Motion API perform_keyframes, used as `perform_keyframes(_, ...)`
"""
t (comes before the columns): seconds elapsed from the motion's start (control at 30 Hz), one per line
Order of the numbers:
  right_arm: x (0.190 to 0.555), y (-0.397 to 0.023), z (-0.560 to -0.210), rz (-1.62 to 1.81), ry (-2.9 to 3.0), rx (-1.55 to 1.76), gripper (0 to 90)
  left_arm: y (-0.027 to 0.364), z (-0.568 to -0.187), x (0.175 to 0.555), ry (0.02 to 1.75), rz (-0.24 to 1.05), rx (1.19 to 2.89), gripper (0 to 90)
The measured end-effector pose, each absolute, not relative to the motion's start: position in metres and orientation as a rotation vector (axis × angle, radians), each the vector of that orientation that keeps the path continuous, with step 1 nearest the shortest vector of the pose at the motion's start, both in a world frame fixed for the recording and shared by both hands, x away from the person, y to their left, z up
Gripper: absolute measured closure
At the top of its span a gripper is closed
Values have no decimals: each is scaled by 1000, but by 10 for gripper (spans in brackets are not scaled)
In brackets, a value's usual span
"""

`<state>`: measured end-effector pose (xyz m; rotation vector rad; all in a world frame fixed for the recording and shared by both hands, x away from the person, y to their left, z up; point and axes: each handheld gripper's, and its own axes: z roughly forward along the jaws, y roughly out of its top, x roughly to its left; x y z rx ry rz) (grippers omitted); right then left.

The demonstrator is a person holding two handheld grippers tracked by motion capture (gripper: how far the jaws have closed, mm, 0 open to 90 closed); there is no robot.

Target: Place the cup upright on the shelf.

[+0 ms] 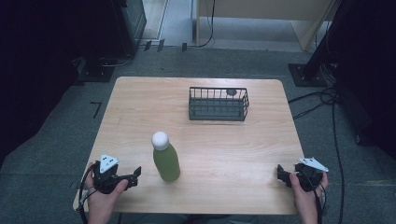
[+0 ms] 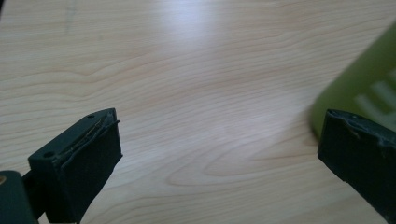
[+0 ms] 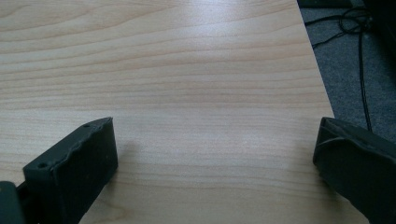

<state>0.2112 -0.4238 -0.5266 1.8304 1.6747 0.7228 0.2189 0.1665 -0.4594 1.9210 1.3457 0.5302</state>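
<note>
Jaws stood wide and empty on both sides as I judged the upright green bottle (image 1: 166,157), near the front of the surface (image 1: 233,140), just right of my left gripper (image 1: 122,178) and well apart from the right gripper (image 1: 284,173).

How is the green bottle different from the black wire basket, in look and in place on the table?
The green bottle is solid and tall, standing upright with a white cap; the black wire basket is low, wide and open, so one sees through its bars. The bottle stands near the person's edge, close to the left gripper; the basket sits farther back, toward the far edge. Both rest on the wooden table, and no gripper touches either.
</note>
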Motion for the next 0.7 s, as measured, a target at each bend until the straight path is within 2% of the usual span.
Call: perform_keyframes(0.7,212,-422,-527,720,1669,1836,0,117,-438,198,1164,376,1887,0)
